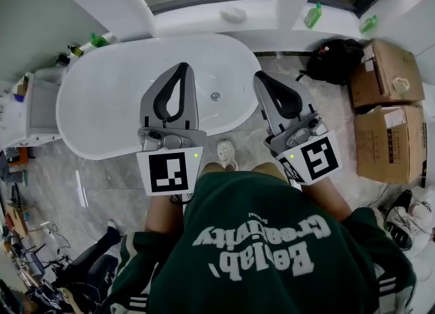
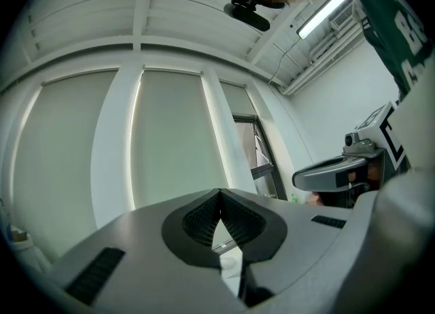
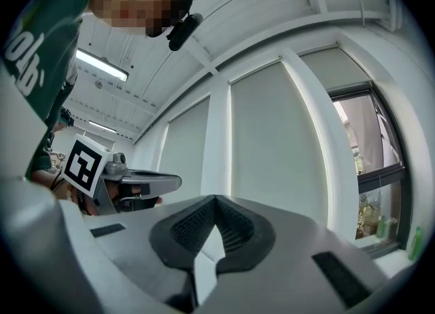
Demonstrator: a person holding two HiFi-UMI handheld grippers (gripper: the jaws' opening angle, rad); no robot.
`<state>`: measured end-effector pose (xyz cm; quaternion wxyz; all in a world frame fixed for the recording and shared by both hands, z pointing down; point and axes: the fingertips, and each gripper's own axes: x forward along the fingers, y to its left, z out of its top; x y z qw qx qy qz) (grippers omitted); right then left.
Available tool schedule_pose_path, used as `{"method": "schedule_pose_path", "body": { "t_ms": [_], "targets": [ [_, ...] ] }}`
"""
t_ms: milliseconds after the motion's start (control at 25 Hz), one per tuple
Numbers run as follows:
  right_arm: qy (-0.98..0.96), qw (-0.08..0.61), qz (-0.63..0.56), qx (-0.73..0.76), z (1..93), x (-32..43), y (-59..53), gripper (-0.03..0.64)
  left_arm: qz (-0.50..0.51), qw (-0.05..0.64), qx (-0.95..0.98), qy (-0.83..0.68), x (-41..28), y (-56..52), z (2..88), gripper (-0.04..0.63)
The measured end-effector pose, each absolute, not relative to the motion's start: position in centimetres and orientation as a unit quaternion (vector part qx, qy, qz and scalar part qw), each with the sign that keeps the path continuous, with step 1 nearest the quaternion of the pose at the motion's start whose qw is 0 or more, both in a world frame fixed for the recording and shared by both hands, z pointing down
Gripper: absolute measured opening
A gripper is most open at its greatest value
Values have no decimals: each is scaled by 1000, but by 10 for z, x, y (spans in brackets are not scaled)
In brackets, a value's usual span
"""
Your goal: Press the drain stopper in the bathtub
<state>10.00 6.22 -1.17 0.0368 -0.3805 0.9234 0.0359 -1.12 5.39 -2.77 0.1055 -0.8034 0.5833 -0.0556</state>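
A white oval bathtub (image 1: 102, 102) fills the middle of the head view, set on a pale marble floor (image 1: 102, 177) below a window ledge (image 1: 204, 17); the person's dark green sweatshirt (image 1: 272, 251) takes up the bottom of that view; two cardboard boxes (image 1: 384, 68) stand at the right, with a black bag (image 1: 333, 60) just beside the upper one. The left gripper (image 1: 182, 68) hangs over the tub's right half; the right gripper (image 1: 262, 76) hangs over the floor just beside the tub's right end. In the left gripper view the left gripper (image 2: 219, 190) has its jaws closed tip to tip with nothing between them, aimed at pale window blinds (image 2: 163, 143); the right gripper (image 3: 216, 198) is likewise closed and empty in its own view. A green bottle (image 1: 313, 15) stands on the ledge. The drain stopper (image 1: 215, 96) sits in the tub's bottom near the right end, between the two grippers in the head view and touched by neither; whether it is up or down is too small to tell.
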Motion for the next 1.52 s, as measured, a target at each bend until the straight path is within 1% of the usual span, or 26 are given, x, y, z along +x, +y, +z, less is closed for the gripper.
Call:
{"method": "schedule_pose_path", "body": {
  "t_ms": [240,400,480,840,1080,1240,1520],
  "targets": [
    [918,27,42,-393,-8,76,37,14,-54,108,-810,573,-36,23,-24,9],
    [916,9,30,-401,1,69,21,14,-48,97,-814,570,-44,5,-18,9],
    [915,14,33,-402,0,66,14,14,-48,92,-817,567,-46,-2,-14,9],
    [915,-9,23,-404,18,66,-6,14,-42,68,-825,560,-41,-20,4,9],
    [918,-13,21,-395,22,70,-20,14,-45,66,-823,563,-33,-31,9,9],
    [925,-15,12,-380,27,72,-35,14,-61,62,-817,570,-27,-39,14,9],
    [938,-44,-13,-344,67,74,-52,14,-104,46,-797,593,-22,-54,46,9]
  ]
}}
